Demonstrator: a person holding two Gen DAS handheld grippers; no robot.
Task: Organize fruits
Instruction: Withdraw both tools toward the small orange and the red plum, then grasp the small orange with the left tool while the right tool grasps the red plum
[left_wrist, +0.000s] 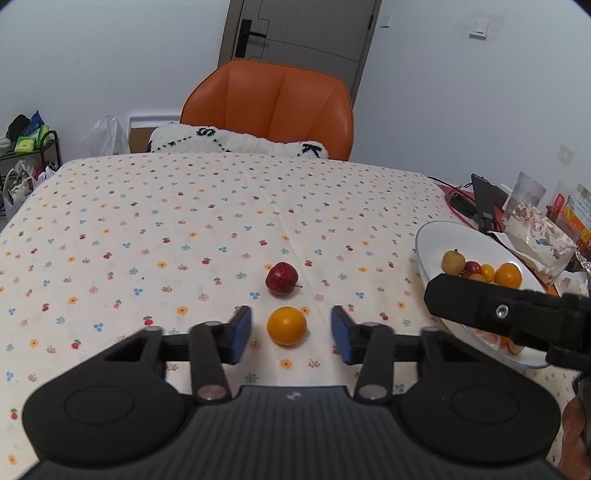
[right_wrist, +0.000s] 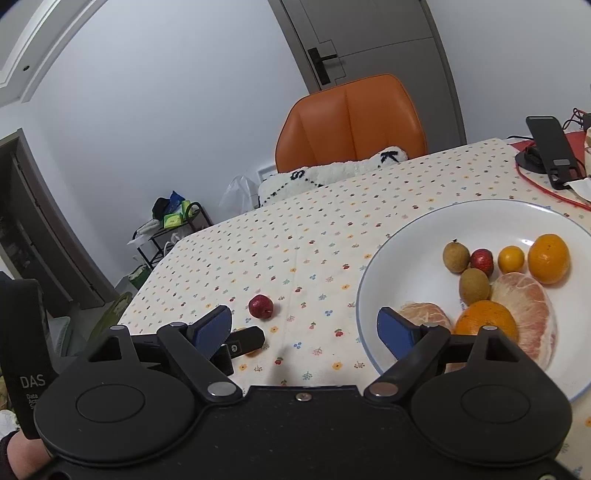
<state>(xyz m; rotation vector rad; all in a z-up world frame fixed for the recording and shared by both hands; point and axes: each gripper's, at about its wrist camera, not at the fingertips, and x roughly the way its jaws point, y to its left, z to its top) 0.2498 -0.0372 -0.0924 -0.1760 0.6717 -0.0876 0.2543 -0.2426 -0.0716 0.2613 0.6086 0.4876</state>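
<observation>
Lined up on small orange fruit (left_wrist: 286, 325).
Sat between open pads of left gripper (left_wrist: 291, 328), untouched; right gripper (right_wrist: 304, 328) also open, farther off, beside plate (right_wrist: 380, 258).

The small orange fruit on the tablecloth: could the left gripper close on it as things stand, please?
Probably yes. The left gripper is open, and the small orange fruit lies between its blue pads, untouched. Nothing sits between them; the red fruit lies beyond.

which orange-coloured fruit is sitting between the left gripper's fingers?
The small orange fruit on the tablecloth, between the open left gripper fingers, in front of the red fruit. The other orange ones lie in the white plate.
</observation>
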